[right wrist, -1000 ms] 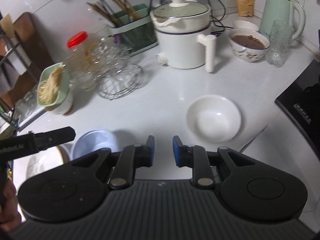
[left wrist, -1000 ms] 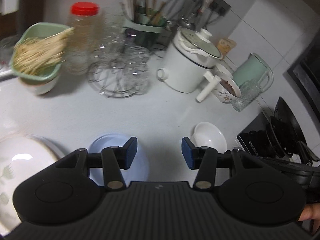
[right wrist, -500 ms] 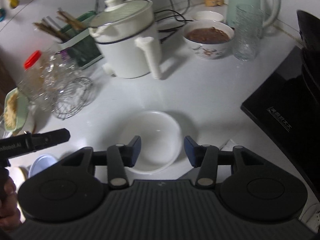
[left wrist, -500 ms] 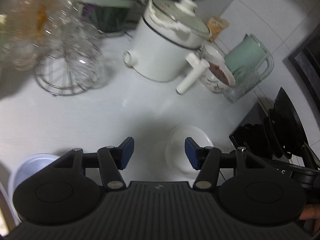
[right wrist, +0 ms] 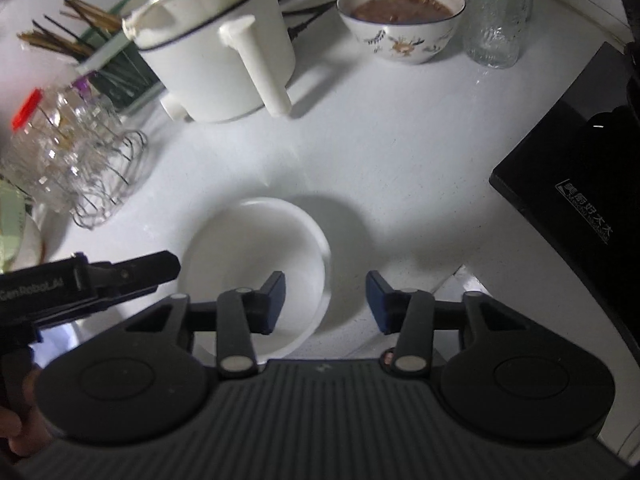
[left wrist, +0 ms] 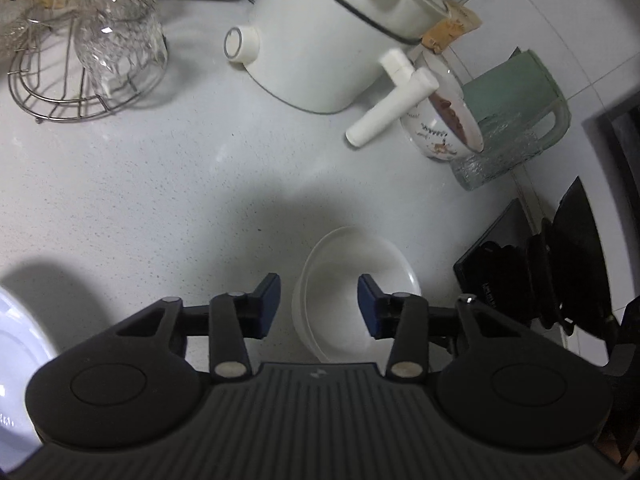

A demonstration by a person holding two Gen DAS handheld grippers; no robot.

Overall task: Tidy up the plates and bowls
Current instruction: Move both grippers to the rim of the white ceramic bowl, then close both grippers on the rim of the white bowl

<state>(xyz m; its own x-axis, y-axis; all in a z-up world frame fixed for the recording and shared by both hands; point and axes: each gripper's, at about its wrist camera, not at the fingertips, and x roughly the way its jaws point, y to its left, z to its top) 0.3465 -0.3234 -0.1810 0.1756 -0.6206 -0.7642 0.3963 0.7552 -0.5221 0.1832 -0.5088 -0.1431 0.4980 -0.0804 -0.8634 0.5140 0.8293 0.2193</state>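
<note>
A white bowl sits on the white counter. It has nothing in it. Both grippers are right by it.

The right gripper is wide apart and holds nothing. Its left finger is over the inside of the bowl. Its right finger is out past the rim, over the counter. So the bowl's right rim is between the two fingers. You cannot tell if a finger touches the bowl.

The left gripper is wide apart too, and holds nothing. In its own view the bowl shows between its fingers, with the left rim in the gap. In the right view this gripper comes in from the left, with its tip at the bowl's left edge.

A pale blue dish lies at the far left of the left view, well apart from the bowl.

Behind the bowl stands a white pot with a long handle. Near it is a flowered bowl full of brown food, and a clear glass just beside that. A wire rack with glass cups is on the left. A black stove is on the right.
</note>
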